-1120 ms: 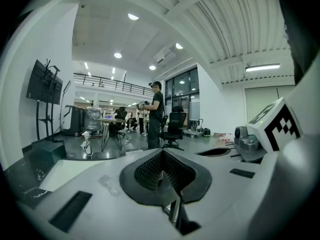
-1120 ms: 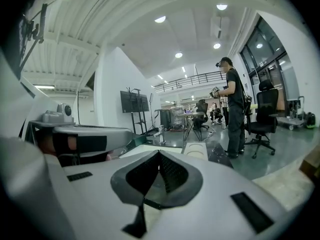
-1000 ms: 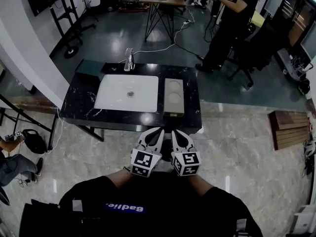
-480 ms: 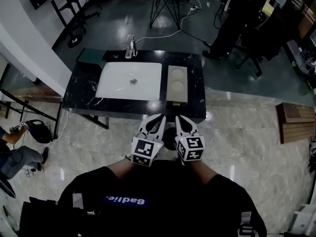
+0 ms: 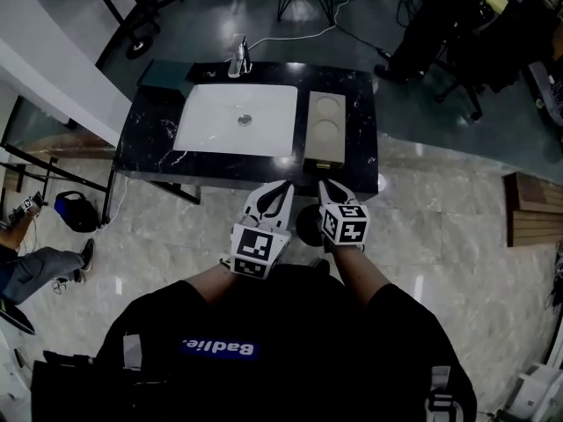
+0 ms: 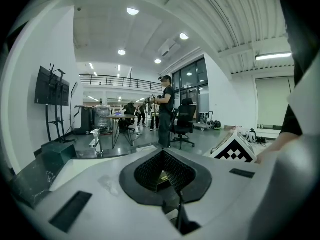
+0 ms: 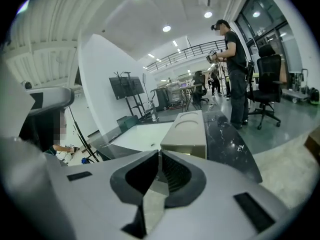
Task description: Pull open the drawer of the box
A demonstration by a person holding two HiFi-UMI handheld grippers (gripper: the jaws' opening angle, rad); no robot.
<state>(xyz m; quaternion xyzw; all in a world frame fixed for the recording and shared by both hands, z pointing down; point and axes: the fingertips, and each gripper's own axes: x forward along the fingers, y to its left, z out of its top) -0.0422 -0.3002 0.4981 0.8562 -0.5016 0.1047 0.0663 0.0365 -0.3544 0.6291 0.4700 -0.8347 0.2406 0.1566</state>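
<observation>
A long beige box with two round hollows in its top lies on the black marble table, right of the white sink. Its near end faces me; in the right gripper view the box stands just past the jaws, and no handle shows on it. My left gripper and right gripper hang side by side in front of the table's near edge, short of the box. Both are shut on nothing: the left gripper and the right gripper each show their tips touching.
A white sink with a faucet fills the table's middle, and a dark green case sits at its far left corner. A person stands beyond the table. A wooden bench lies to the right, and a dark bag to the left.
The table and box have drawn nearer in the head view. My right gripper has moved forward toward the box's near end; the left has shifted little. Both stay shut.
</observation>
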